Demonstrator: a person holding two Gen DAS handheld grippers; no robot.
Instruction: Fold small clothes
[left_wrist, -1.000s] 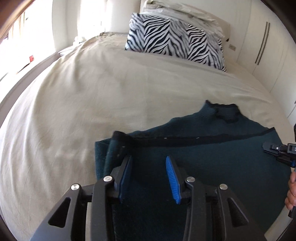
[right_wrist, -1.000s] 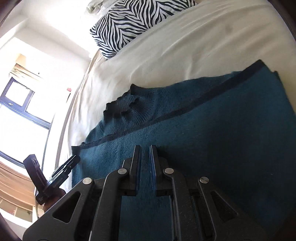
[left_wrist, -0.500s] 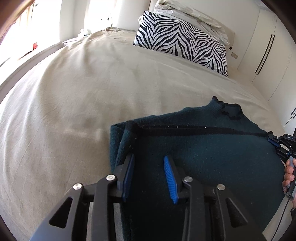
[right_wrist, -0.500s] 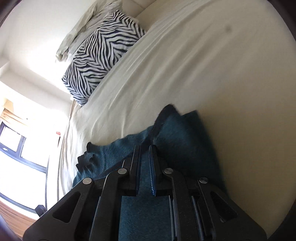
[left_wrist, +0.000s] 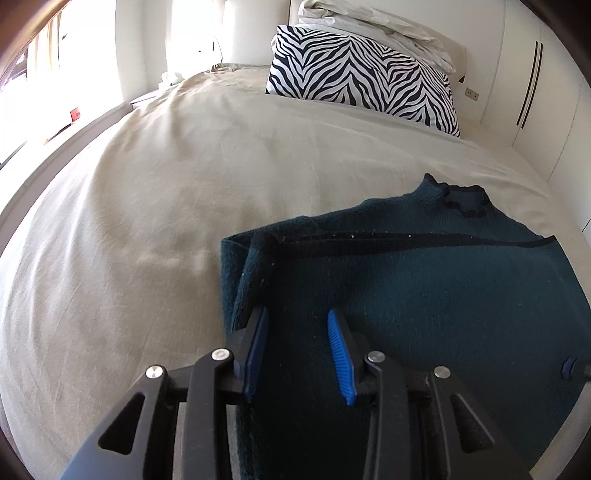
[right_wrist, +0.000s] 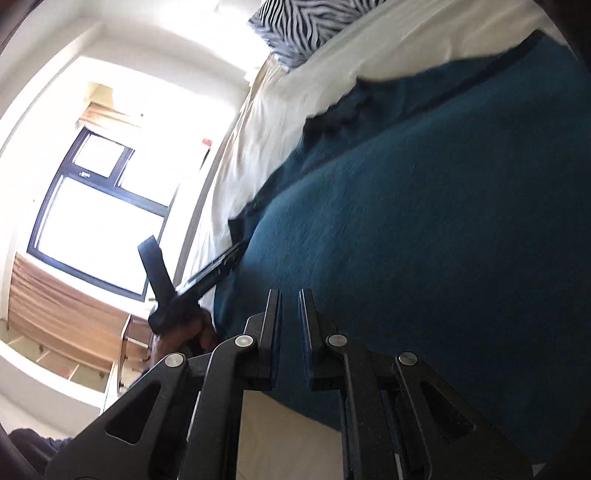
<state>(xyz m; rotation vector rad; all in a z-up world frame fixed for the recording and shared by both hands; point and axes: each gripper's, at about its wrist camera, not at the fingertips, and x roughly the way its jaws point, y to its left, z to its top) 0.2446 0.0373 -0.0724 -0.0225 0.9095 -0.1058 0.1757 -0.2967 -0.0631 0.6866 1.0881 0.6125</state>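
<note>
A dark teal knitted sweater (left_wrist: 424, 288) lies flat on the bed, its collar at the far right and its left side folded over. My left gripper (left_wrist: 297, 332) sits low over that folded left edge, blue pads apart, with flat knit under the gap and nothing pinched. In the right wrist view the sweater (right_wrist: 424, 221) fills the right half. My right gripper (right_wrist: 290, 306) hovers at its near edge with the jaws shut to a thin slit; I see no cloth pinched in it. Its blue tip (left_wrist: 570, 367) shows at the right edge of the left wrist view. The left gripper (right_wrist: 232, 254), held by a hand (right_wrist: 184, 332), touches the sweater's side.
The beige bedcover (left_wrist: 184, 184) spreads wide to the left and beyond the sweater. A zebra-striped pillow (left_wrist: 362, 77) and crumpled white bedding lie at the head. White wardrobe doors (left_wrist: 535, 74) stand on the right. A bright window (right_wrist: 99, 206) and a wooden unit (right_wrist: 55, 314) lie past the bed's side.
The right gripper swung out to the sweater's far hem corner and has come back over its near edge. The left gripper crept slightly along the fold, its pads a touch closer together.
</note>
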